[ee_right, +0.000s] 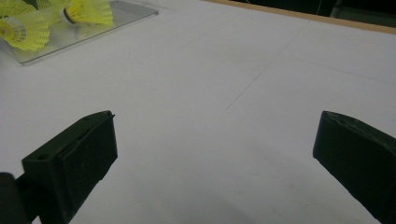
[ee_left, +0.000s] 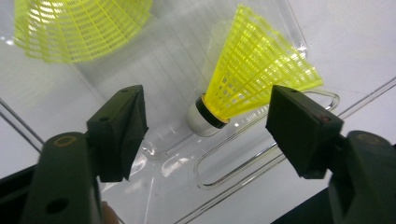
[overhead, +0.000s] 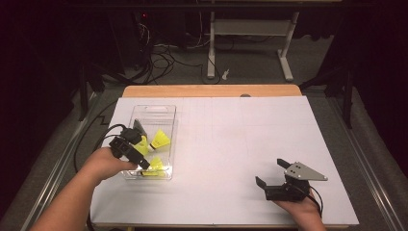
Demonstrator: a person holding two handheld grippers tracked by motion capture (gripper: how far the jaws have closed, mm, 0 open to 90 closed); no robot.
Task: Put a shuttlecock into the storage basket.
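Note:
A clear plastic box (overhead: 153, 109) stands at the table's left and holds several yellow shuttlecocks (overhead: 160, 139). My left gripper (overhead: 137, 156) reaches into the box's near end. In the left gripper view its jaws stand apart (ee_left: 210, 135), with a yellow shuttlecock (ee_left: 254, 74) lying on the box floor just beyond them, white cork toward me; the pads do not touch it. Another shuttlecock (ee_left: 79, 23) lies at the upper left. My right gripper (overhead: 272, 172) rests near the front right of the table, open (ee_right: 210, 158) over bare white surface, nothing between its jaws.
The white table sheet (overhead: 231, 139) stretches between the two grippers. The box with shuttlecocks (ee_right: 25, 28) lies far off at the upper left of the right gripper view. Beyond the wooden far edge (overhead: 211, 90) are cables and a desk frame on the floor.

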